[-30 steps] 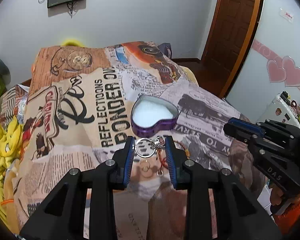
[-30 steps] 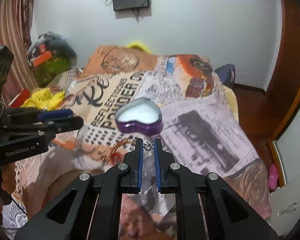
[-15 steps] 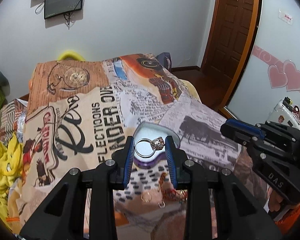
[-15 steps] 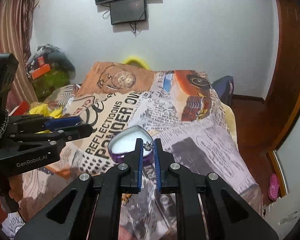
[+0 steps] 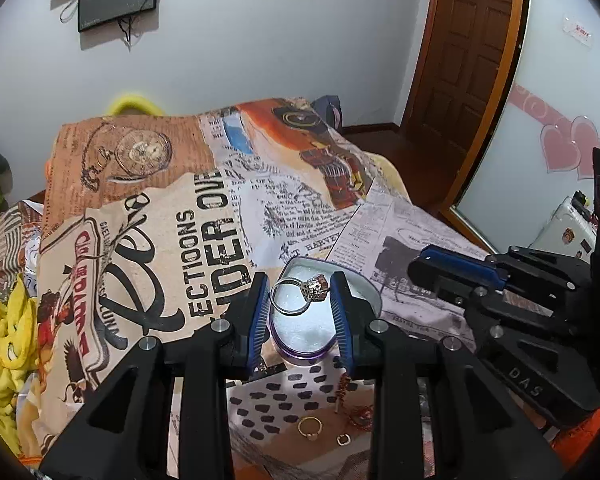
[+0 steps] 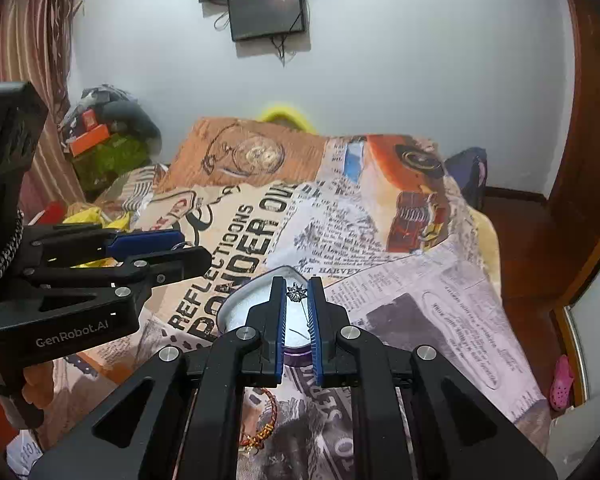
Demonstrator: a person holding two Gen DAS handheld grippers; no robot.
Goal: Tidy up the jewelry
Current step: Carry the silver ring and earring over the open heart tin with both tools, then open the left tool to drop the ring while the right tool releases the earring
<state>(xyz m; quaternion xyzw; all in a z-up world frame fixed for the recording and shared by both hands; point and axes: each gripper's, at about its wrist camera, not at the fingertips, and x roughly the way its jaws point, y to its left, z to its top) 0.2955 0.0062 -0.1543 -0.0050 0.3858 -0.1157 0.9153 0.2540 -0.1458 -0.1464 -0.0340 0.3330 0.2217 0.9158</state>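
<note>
A silver ring (image 5: 300,295) with a chunky, pinkish stone setting is pinched between the blue pads of the left gripper (image 5: 300,298), whose jaws stand partly closed on the band. It hangs just above a heart-shaped tin (image 5: 370,294) — purple wall, pale metal rim, white lining — that sits on the bed. The right gripper (image 6: 298,294) is nearly closed on a small dark, spiky star-like charm (image 6: 297,293) with a fine chain trailing down between the fingers; it too is over the tin (image 6: 236,306), close beside the left gripper (image 6: 188,256), so the two black tools crowd the same opening.

On the bedspread (image 5: 180,200) — soft cloth printed with newspaper text, a pocket watch and an old car — loose pieces lie nearer the camera: a thin gold ring (image 5: 310,427), a small gold hoop (image 5: 343,440) and a reddish braided bracelet (image 5: 358,414), partly hidden by the finger. Yellow cloth (image 5: 0,352) is bunched at the left edge.
</note>
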